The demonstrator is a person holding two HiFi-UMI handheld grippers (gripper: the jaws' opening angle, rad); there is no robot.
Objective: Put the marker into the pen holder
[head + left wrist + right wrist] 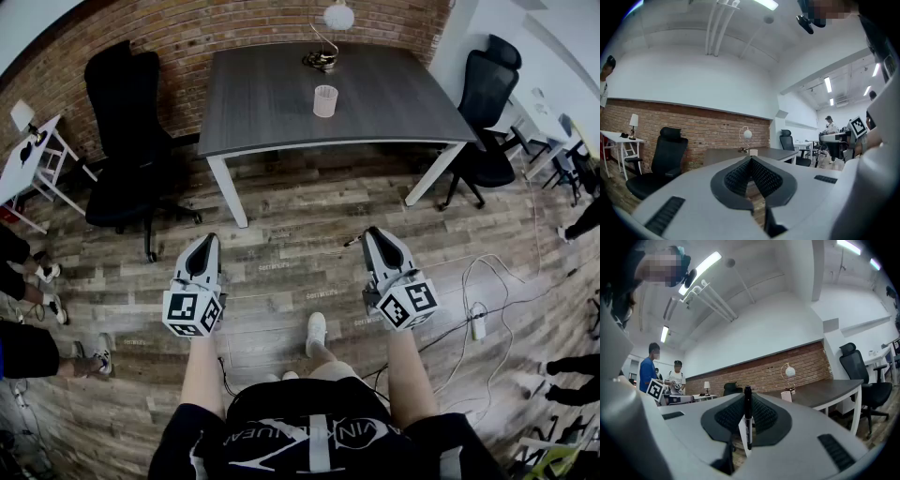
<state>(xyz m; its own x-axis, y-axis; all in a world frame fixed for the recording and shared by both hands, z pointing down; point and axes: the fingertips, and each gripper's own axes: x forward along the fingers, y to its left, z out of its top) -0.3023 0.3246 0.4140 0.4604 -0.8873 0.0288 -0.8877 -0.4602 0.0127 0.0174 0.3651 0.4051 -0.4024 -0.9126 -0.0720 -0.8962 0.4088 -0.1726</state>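
Observation:
A white mesh pen holder (324,100) stands on the dark grey table (262,103), far ahead of both grippers; it also shows small in the right gripper view as the pen holder (787,396). My right gripper (368,232) is held over the wooden floor, shut on a black marker (748,418) that stands upright between its jaws. In the head view the marker (353,241) pokes out to the left of the jaw tips. My left gripper (208,239) hangs level beside it, its jaws closed together with nothing between them.
A small globe lamp (328,37) sits at the table's far edge. Black office chairs stand left (127,141) and right (487,103) of the table. A power strip and cables (476,323) lie on the floor at right. People's legs show at the left edge.

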